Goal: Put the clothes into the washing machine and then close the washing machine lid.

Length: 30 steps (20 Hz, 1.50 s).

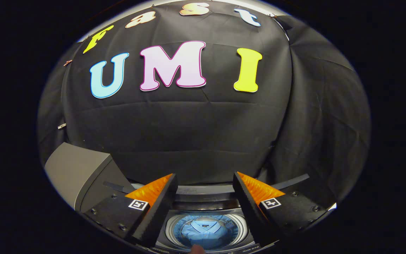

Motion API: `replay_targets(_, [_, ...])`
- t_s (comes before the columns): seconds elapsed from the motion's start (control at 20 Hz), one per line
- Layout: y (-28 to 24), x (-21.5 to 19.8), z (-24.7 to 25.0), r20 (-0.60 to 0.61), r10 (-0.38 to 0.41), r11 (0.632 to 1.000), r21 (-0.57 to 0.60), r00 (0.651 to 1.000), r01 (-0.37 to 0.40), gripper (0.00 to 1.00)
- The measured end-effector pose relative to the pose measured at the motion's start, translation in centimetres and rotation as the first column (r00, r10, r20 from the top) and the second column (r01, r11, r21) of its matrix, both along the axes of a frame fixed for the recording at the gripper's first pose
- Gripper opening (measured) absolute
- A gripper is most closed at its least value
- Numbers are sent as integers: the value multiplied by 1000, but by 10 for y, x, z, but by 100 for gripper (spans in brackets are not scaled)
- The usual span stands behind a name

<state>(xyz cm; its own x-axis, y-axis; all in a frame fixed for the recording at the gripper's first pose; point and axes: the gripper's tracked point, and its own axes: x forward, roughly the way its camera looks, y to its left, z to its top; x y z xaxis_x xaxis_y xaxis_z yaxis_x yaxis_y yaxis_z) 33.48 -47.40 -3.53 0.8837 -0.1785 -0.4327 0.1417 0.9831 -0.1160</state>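
Observation:
My gripper (204, 183) hangs open above a top-loading washing machine (196, 195), with nothing between its fingers. Below and between the fingers I see the round drum (206, 229) with a light blue collared shirt (203, 233) lying inside it. The machine's grey lid (76, 173) stands raised to the left of the left finger. A fingertip of a person (197, 249) shows at the near rim of the drum.
The black cloth wall (203, 134) hangs close behind the machine and wraps round to the right. The raised lid takes up the space on the left side.

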Motion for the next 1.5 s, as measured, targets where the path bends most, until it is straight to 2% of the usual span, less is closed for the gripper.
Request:
replay_targets(0.2, [1,4,1,20,27,999,17,999,-27,100])
replay_targets(0.55, [1,2,-10,6,5,999,33,1000,-5,99])
replay_targets(0.65, [1,-9,-46,-67,-8,999,45,998,11,99])
replay_targets(0.8, [-3,-48,-105,-147,-39,997,57,988,47,100])
replay_targets(1.1, [-15,-80,-155,-256,-71,994,57,964,89,100])
replay_targets(1.3, [-7,-73,-142,-242,-70,994,69,968,89,100])
replay_targets(1.5, [12,-50,-92,-138,-65,994,82,988,76,100])
